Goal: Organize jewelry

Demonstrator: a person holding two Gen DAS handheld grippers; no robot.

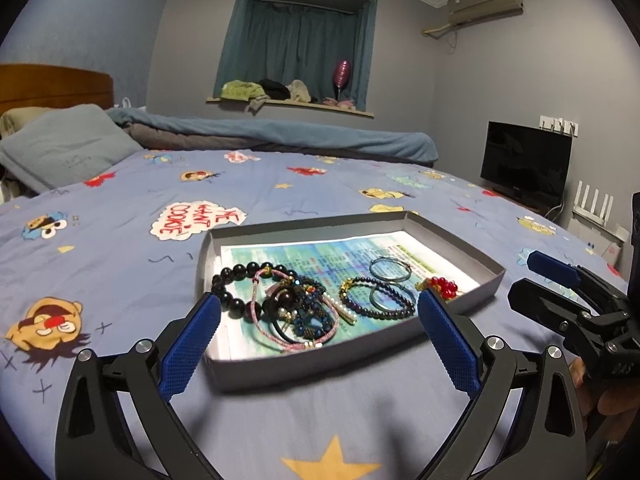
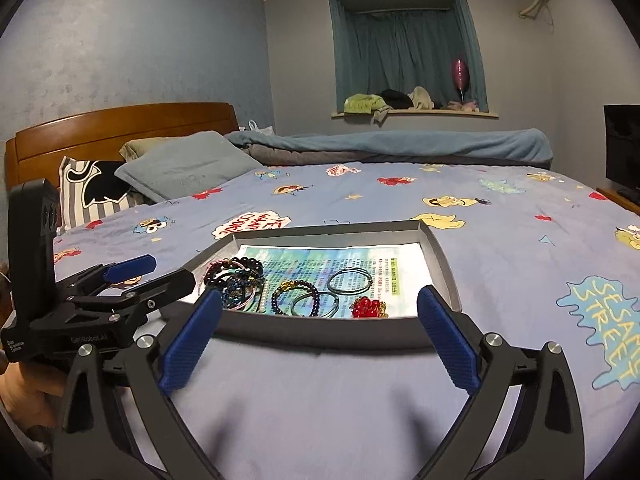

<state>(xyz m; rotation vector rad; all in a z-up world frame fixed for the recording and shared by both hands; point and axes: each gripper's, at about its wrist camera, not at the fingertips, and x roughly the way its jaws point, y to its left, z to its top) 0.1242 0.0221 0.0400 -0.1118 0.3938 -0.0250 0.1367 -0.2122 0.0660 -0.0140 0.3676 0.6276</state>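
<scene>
A shallow grey tray (image 1: 352, 362) lined with printed paper lies on the cartoon bedsheet. In it are a black bead bracelet (image 1: 230, 280), a pink cord bracelet (image 1: 272, 330) tangled with dark pieces, a dark blue bead bracelet (image 1: 386, 312), two thin hoops (image 1: 390, 270) and a red bead piece (image 1: 445, 286). My left gripper (image 1: 318, 300) is open at the tray's near side, nothing between its fingers. My right gripper (image 2: 319, 296) is open too, just short of the tray's front wall (image 2: 320, 336). Each one shows in the other's view: right gripper (image 1: 528, 280), left gripper (image 2: 172, 270).
The bedsheet (image 1: 120, 264) spreads around the tray. Pillows (image 2: 184, 168) and a wooden headboard (image 2: 120, 128) are at the far left, a rolled blue blanket (image 1: 280, 132) along the far edge, a dark TV (image 1: 524, 160) at the right. A hand (image 1: 600, 396) holds the right gripper.
</scene>
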